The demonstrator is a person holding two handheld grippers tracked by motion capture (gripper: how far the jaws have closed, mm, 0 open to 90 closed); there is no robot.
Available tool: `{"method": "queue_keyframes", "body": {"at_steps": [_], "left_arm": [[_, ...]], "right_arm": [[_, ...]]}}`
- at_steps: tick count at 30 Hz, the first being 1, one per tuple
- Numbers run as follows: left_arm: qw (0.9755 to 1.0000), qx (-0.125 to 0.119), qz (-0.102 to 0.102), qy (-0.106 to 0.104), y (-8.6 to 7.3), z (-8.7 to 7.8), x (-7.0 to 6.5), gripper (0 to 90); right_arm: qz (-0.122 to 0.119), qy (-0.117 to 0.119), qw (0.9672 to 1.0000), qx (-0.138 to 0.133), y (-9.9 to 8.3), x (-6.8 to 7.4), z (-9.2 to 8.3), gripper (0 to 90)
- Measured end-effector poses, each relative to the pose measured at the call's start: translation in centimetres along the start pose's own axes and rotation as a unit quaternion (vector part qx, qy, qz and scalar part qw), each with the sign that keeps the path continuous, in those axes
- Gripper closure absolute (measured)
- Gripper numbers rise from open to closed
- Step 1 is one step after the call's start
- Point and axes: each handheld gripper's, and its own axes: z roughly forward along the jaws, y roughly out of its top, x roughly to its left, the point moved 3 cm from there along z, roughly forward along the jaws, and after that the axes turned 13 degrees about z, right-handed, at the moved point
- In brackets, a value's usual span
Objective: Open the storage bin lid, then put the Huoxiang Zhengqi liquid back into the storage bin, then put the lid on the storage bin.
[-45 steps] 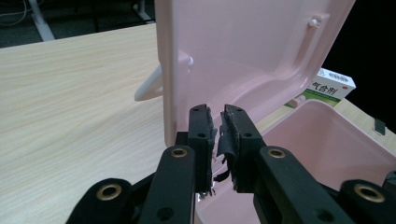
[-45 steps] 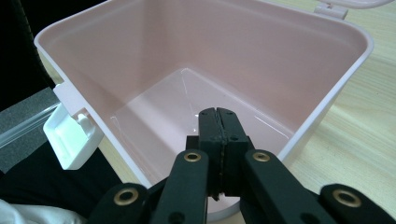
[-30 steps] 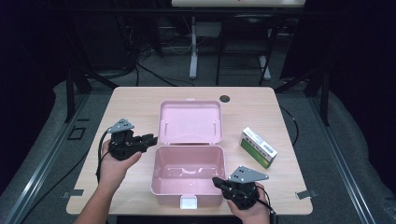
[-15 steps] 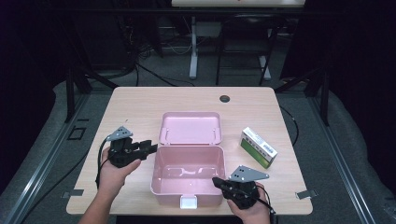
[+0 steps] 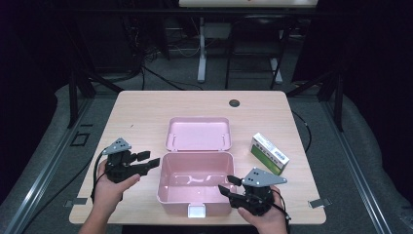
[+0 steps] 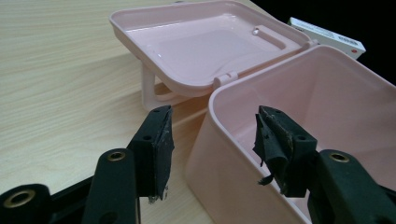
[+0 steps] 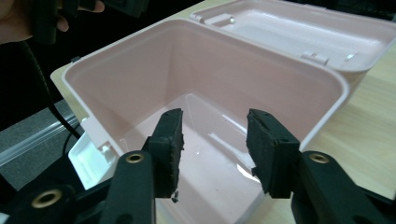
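An open pink plastic box point(image 5: 168, 195) stands near the table's front edge, and its lid point(image 5: 198, 134) lies back behind it. The box looks bare inside point(image 7: 210, 182). My left gripper point(image 5: 148, 160) sits just left of the box's left wall. Its jaws have just been opening and stand open point(image 6: 212, 140), with the box's corner rim point(image 6: 219, 93) seen past them and nothing pressed. My right gripper point(image 5: 228, 184) is at the box's front right. Its jaws have also just been opening and stand open point(image 7: 212, 149) over the box's inside, holding nothing.
A green and white carton point(image 5: 269, 153) lies right of the box. A white latch point(image 5: 197, 211) sticks out at the box's front. A black round grommet point(image 5: 234, 103) sits at the table's far side. Dark floor and stands surround the table point(image 5: 136, 112).
The lid has dropped back to lie flatter. My left gripper has come down from the lid's left edge to beside the box. Both pairs of jaws have opened.
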Motion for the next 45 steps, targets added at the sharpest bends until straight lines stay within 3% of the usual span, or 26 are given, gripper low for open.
{"method": "queue_keyframes", "body": {"at_steps": [2, 3, 4, 5, 7, 11, 13, 16, 20, 24, 26, 29, 34, 38, 45], "left_arm": [[0.9999, 0.011, 0.007, -0.005, 0.0, 0.0, -0.1, 44.2], [0.9992, 0.033, 0.024, 0.002, 0.0, 0.1, -0.3, 43.0], [0.9992, 0.033, 0.024, 0.002, 0.0, 0.1, -0.3, 43.1], [0.9981, 0.031, 0.053, -0.002, 0.0, 0.2, -0.5, 43.1], [0.9978, 0.036, 0.056, -0.006, 0.1, 0.1, -0.7, 43.1], [0.9977, 0.041, 0.054, -0.005, 0.3, 0.0, -1.0, 43.1], [0.9983, 0.043, 0.038, -0.013, 0.5, -0.2, -1.2, 43.1], [0.998, 0.045, 0.041, -0.014, 0.6, -0.3, -1.5, 42.8], [0.9979, 0.049, 0.04, -0.019, 0.8, -0.4, -1.7, 38.3], [0.9987, 0.041, 0.03, -0.011, 1.1, -0.9, -1.4, 34.4], [0.999, 0.033, 0.029, -0.009, 1.2, -1.2, -1.3, 30.5], [0.9993, 0.025, 0.027, -0.007, 1.4, -1.8, -1.2, 28.1], [0.999, 0.025, 0.036, -0.007, 1.6, -2.4, -1.1, 27.8], [0.9992, 0.019, 0.035, -0.006, 1.8, -2.8, -1.2, 31.5], [0.9993, 0.016, 0.032, -0.01, 1.8, -3.1, -1.1, 35.3]], "right_arm": [[-0.007, -0.011, 0.9999, 0.004, 0.4, -0.4, -0.2, 51.3], [-0.008, -0.014, 0.9999, 0.004, 0.6, -0.6, -0.3, 50.8], [-0.008, -0.014, 0.9999, 0.004, 0.6, -0.6, -0.3, 50.8], [-0.003, -0.016, 0.9998, 0.01, 1.1, -1.1, -0.5, 49.2], [-0.006, -0.015, 0.9999, 0.004, 1.6, -1.7, -0.7, 47.0], [-0.01, -0.014, 0.9998, -0.005, 2.1, -2.4, -0.9, 45.7], [-0.006, -0.022, 0.9997, 0.0, 2.4, -2.9, -1.1, 45.7], [0.006, -0.027, 0.9994, 0.023, 2.6, -3.7, -1.3, 44.7], [0.019, -0.029, 0.9976, 0.06, 3.0, -4.5, -1.4, 34.4], [-0.001, -0.037, 0.9964, 0.076, 3.8, -5.3, -1.5, 30.1], [0.001, -0.042, 0.9958, 0.082, 4.3, -5.8, -1.6, 27.6], [0.0, -0.052, 0.9937, 0.099, 5.1, -6.5, -1.5, 25.8], [-0.017, -0.063, 0.9899, 0.125, 6.3, -7.2, -1.2, 32.3], [-0.011, -0.068, 0.9872, 0.143, 7.3, -7.8, -1.0, 32.7], [-0.016, -0.092, 0.9769, 0.192, 8.4, -9.4, -0.6, 32.8]]}}
